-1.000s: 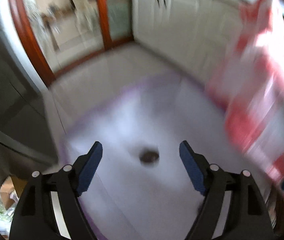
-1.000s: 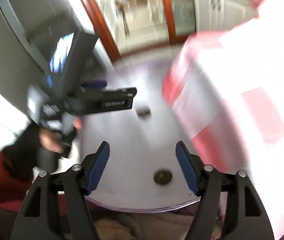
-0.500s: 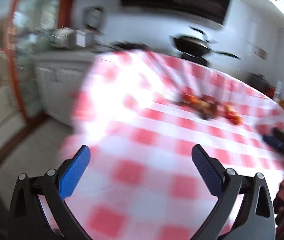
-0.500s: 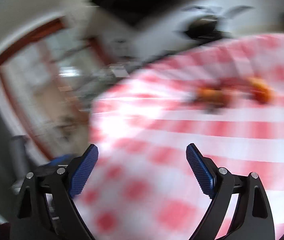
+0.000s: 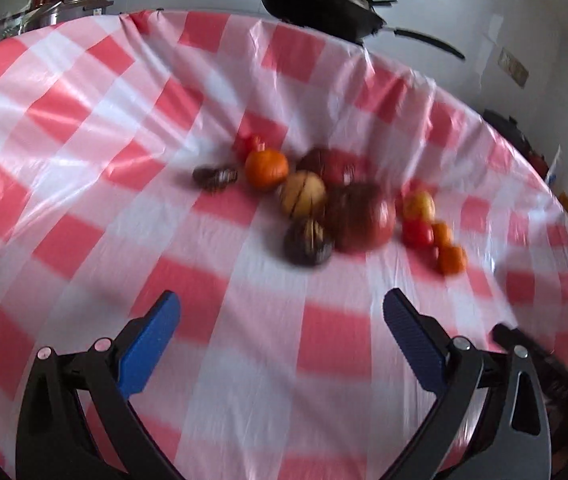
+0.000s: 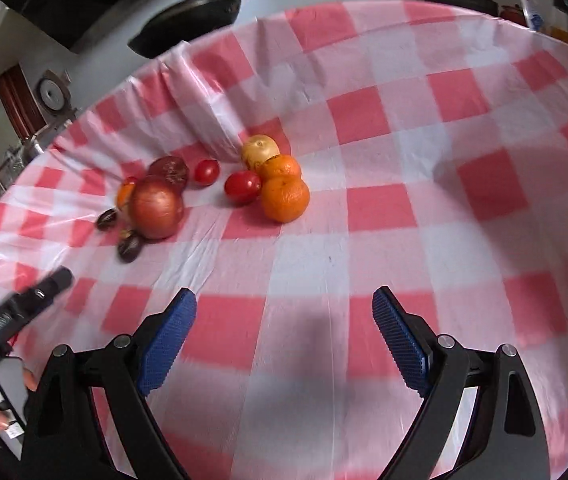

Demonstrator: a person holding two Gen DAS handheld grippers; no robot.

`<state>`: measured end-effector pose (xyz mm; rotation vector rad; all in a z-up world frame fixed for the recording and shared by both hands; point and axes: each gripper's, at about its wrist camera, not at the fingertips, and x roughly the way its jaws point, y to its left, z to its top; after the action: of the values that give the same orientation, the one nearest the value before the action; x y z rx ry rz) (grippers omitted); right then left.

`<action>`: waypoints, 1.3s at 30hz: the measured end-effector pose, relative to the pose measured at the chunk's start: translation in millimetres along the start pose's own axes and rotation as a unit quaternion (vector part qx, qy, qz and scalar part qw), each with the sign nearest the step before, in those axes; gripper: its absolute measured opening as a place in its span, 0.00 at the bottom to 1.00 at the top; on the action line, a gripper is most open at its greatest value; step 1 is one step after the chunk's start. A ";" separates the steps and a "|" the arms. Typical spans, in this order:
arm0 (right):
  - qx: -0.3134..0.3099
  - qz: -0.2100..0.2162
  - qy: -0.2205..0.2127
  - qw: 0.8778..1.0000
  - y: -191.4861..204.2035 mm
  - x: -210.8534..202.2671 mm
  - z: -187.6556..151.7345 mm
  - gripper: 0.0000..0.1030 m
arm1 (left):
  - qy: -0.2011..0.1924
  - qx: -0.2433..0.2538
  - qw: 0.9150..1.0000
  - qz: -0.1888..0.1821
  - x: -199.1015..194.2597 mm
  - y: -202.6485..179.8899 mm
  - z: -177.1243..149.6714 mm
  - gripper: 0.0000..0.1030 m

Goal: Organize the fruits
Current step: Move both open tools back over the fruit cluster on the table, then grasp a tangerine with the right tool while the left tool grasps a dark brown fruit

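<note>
A cluster of fruits lies mid-table on a red-and-white checked cloth (image 6: 403,200). In the right wrist view I see a large orange (image 6: 285,199), a second orange (image 6: 280,167), a yellow fruit (image 6: 260,149), two red tomatoes (image 6: 242,187), a big reddish-brown round fruit (image 6: 156,210) and small dark fruits (image 6: 128,249). The left wrist view shows the same cluster blurred, with an orange (image 5: 266,167) and the big reddish fruit (image 5: 359,216). My left gripper (image 5: 280,316) and right gripper (image 6: 284,316) are both open, empty, above the cloth short of the fruits.
A black frying pan (image 6: 192,12) stands on a counter behind the table; it also shows in the left wrist view (image 5: 319,4). The left gripper's body (image 6: 16,312) shows at the left edge of the right wrist view. The table's edge curves round.
Both grippers swung up from facing the floor to facing the tabletop and fruit cluster. Both jaws have widened a little and stay empty.
</note>
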<state>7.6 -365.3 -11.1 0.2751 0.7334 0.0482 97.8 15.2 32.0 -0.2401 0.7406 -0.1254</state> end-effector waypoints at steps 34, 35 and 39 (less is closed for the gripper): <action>0.008 -0.008 0.034 0.999 -0.1 101.6 69.1 0.41 | 0.103 0.073 0.992 -0.011 70.7 -28.4 25.9 0.82; 0.008 -0.008 0.034 0.999 2.1 102.2 70.3 0.41 | 0.101 0.084 0.991 -0.002 72.1 -32.1 26.1 0.76; 0.007 -0.009 0.034 0.999 2.6 101.5 70.2 0.41 | 0.090 0.132 0.987 0.033 76.1 -40.7 24.8 0.41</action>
<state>130.0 -364.9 -27.0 0.2814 0.8036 0.0359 169.2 -34.9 10.7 0.0496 0.9011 -0.1821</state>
